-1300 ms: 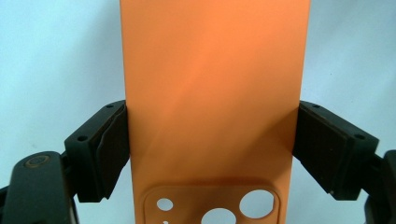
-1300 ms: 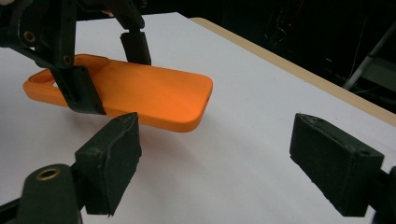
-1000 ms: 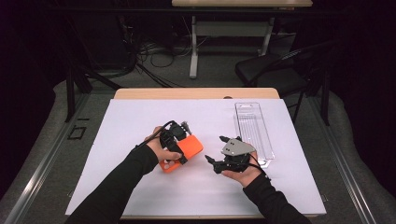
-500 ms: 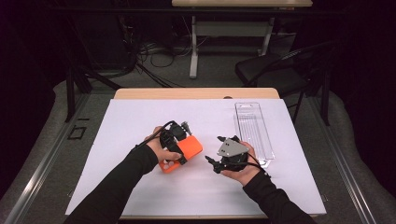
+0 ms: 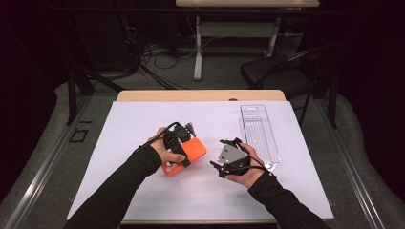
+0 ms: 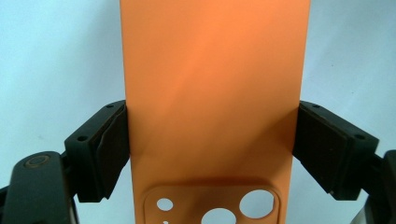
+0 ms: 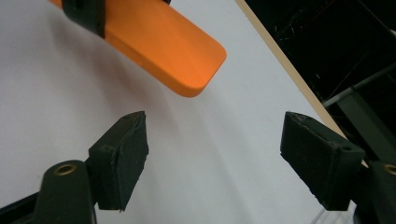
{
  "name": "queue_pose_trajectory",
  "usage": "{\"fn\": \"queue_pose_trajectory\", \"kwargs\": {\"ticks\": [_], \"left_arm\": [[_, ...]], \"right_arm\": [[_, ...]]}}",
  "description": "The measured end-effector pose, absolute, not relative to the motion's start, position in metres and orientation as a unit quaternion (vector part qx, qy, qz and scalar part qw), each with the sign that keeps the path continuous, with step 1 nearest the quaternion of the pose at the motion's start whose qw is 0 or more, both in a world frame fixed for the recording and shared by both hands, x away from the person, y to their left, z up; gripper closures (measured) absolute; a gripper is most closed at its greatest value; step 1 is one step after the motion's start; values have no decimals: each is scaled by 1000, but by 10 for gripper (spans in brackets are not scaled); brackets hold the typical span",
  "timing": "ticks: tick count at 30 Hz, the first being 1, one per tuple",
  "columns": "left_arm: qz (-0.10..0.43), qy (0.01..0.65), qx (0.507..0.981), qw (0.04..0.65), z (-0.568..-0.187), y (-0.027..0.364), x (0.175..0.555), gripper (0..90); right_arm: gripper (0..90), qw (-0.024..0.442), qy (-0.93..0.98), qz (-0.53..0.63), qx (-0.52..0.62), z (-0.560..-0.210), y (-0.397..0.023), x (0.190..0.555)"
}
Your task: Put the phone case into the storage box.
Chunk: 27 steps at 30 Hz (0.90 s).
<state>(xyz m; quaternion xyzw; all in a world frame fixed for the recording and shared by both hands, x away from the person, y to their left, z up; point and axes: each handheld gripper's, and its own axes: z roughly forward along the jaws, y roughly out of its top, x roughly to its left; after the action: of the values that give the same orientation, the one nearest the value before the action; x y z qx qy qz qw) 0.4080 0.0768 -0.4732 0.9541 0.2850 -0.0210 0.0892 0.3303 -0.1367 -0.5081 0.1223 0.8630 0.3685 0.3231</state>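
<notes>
Your left gripper (image 5: 184,143) around the orange phone case (image 5: 187,156), right gripper (image 5: 228,160) beside the clear plastic tray (image 5: 260,136).

Count of items on the surface (image 5: 143,200):

- Orange phone case (image 5: 188,152): 1. Its camera panel shows 3 round cut-outs in the left gripper view, plus 1 smaller hole, partly cut off at the frame edge.
- Clear plastic tray (image 5: 260,133): 1, on the right side.
- White sheet covering the surface: 1.
- Grippers: 2, the left gripper (image 5: 184,136) and the right gripper (image 5: 224,160), each with 2 black fingers (image 7: 119,158).
- Hands: 2, with 2 dark sleeves.

Beyond the surface:

- Black chair (image 5: 286,76): 1.
- Second table (image 5: 239,5): 1, at the rear.
</notes>
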Motion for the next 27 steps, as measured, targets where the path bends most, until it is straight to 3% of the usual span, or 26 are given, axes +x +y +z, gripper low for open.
{"fn": "queue_pose_trajectory", "kwargs": {"ticks": [13, 27], "left_arm": [[-44, 291, 952, 83, -476, 81, 414, 161], [-73, 300, 947, 87, -479, 82, 418, 161]], "right_arm": [[263, 374, 871, 317, 34, -516, -126, 323], [297, 393, 871, 294, -6, -520, -123, 320]]}}
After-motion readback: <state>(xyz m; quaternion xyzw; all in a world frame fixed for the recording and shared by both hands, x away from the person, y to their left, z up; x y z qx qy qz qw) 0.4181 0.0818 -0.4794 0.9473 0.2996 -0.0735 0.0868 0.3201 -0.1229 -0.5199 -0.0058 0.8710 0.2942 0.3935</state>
